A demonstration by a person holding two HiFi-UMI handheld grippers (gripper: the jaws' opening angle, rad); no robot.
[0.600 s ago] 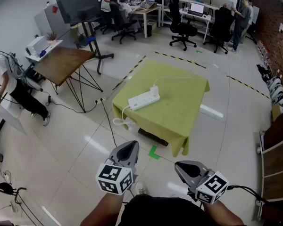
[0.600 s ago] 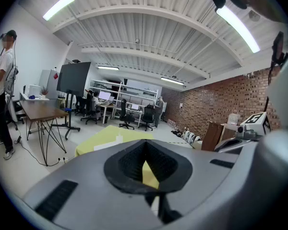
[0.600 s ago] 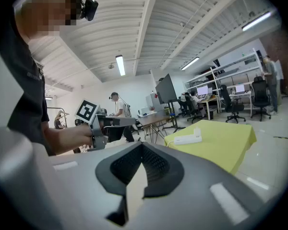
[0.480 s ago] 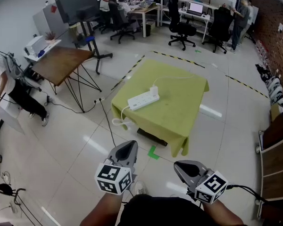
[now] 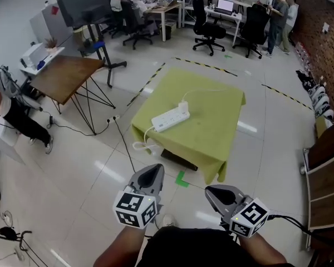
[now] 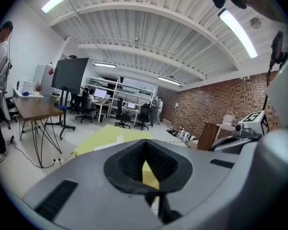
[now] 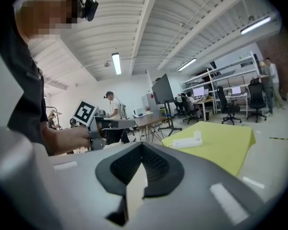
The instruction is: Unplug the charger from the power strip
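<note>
Your left claw (image 5: 153, 171) and right claw (image 5: 210, 190), both clenched empty at the frame's bottom, sit well apart from the small white charger (image 5: 183, 105) plugged into the upper-right end of the long white power strip (image 5: 168, 118), which lies diagonally on the yellow-green cloth-covered table (image 5: 214, 135) mid-frame.

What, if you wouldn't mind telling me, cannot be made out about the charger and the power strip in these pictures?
- Which socket holds the charger: too small in the head view and the right gripper view.
- Most of the power strip in the left gripper view: hidden behind the left gripper itself.
- Where the charger's cable ends: too thin, lost near the table's far edge.
</note>
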